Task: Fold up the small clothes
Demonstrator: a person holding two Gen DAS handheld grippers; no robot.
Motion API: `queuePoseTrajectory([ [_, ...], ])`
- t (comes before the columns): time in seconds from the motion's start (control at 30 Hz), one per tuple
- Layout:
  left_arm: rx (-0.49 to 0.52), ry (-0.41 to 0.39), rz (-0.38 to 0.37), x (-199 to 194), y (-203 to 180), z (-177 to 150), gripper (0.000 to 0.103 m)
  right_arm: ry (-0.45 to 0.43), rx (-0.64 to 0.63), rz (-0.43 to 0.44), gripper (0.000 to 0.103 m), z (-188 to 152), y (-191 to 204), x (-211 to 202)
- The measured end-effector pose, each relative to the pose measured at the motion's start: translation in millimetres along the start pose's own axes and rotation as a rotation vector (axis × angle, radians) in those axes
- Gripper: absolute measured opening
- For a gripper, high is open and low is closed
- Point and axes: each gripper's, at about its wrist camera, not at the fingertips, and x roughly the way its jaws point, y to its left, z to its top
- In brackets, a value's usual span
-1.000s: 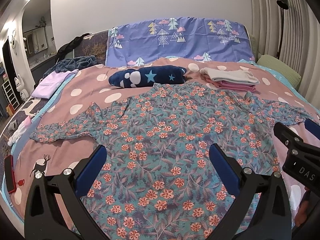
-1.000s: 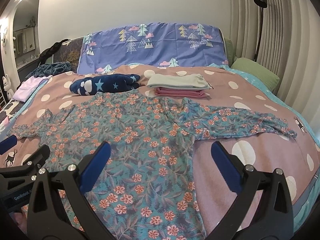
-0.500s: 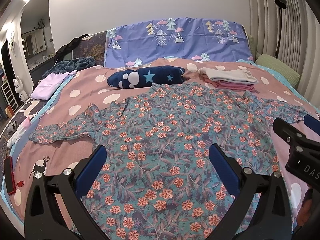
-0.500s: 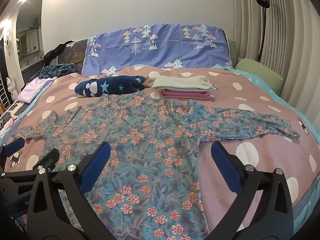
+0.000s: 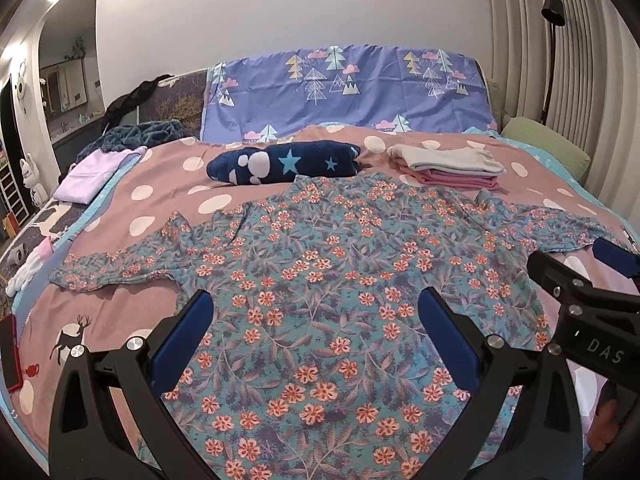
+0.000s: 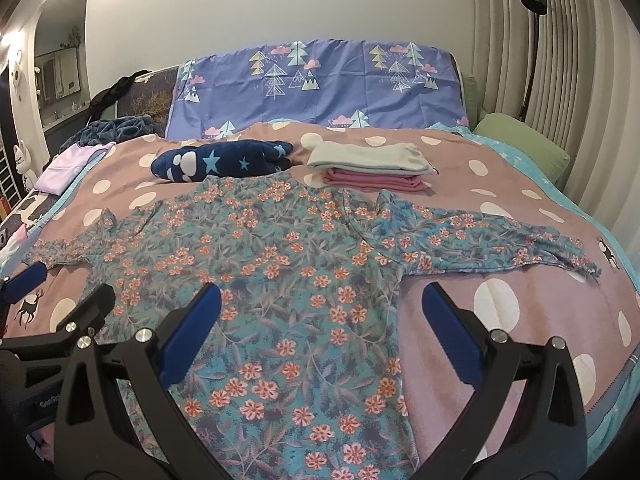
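A teal floral long-sleeved garment [image 5: 320,264] lies spread flat on the pink dotted bed, sleeves out to both sides; it also shows in the right wrist view [image 6: 280,264]. My left gripper [image 5: 316,332] is open and empty, held above the garment's lower middle. My right gripper [image 6: 320,328] is open and empty above the garment's lower right side, near the right sleeve [image 6: 480,244]. The right gripper also shows in the left wrist view [image 5: 580,280], and the left gripper shows in the right wrist view [image 6: 52,296].
A folded grey and pink clothes stack [image 5: 448,166] and a navy star-print bundle [image 5: 284,162] lie behind the garment. A lilac folded cloth [image 5: 92,174] lies at the far left. A red phone [image 5: 10,356] lies at the left bed edge. A green pillow [image 6: 520,148] lies far right.
Both grippers have risen and pulled back slightly, so more of the garment shows. Both stay open; the garment has not moved.
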Motion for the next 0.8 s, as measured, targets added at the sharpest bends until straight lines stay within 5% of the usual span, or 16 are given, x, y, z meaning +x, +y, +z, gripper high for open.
queuePoseTrajectory([
  [0.8,-0.023,0.094,-0.089,19,6,-10,0.102,0.031,0.043,-0.014,0.101,-2,-8,12],
])
